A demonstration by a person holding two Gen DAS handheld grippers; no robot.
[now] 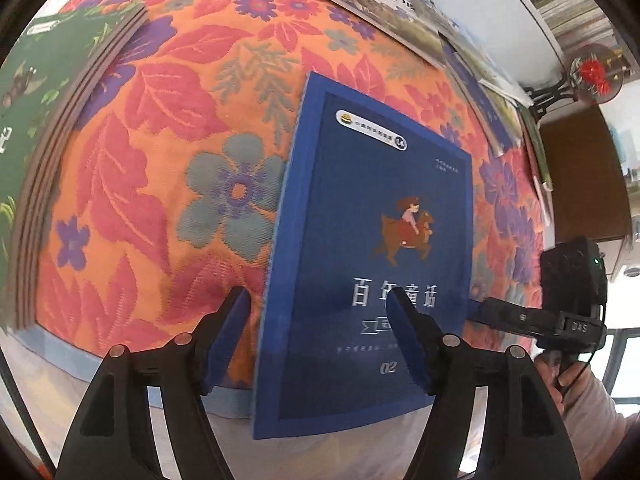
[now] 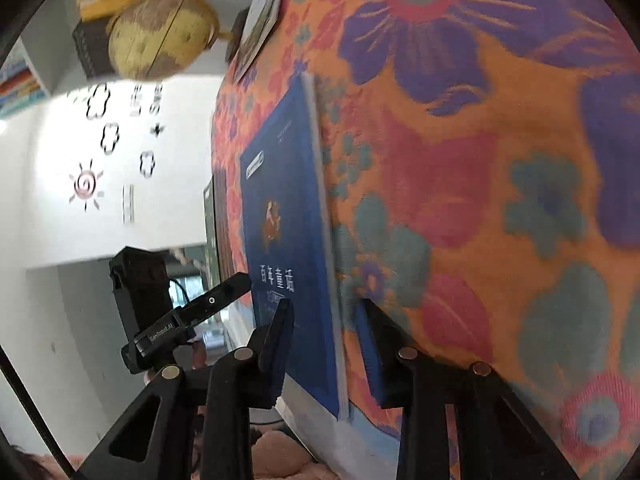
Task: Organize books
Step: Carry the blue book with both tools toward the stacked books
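Note:
A dark blue book (image 1: 360, 208) with a child riding an animal on its cover lies flat on the floral tablecloth (image 1: 160, 128), its near end hanging over the table's edge. My left gripper (image 1: 316, 300) hovers open over that end, one finger beside the spine and the other above the cover. From the right, my right gripper (image 2: 325, 306) stands open around the page edge of the blue book (image 2: 288, 208). Its left finger lies over the cover, and a strip of cloth shows between the pages and its right finger. One of its fingers (image 1: 504, 314) shows in the left wrist view.
A stack of green books (image 1: 44, 92) lies at the far left. Several more books (image 1: 380, 12) are spread along the far right edge. A glass ball with red flowers (image 1: 596, 74) and a yellow globe (image 2: 160, 36) stand beyond the table. A hand (image 1: 560, 372) holds the right gripper.

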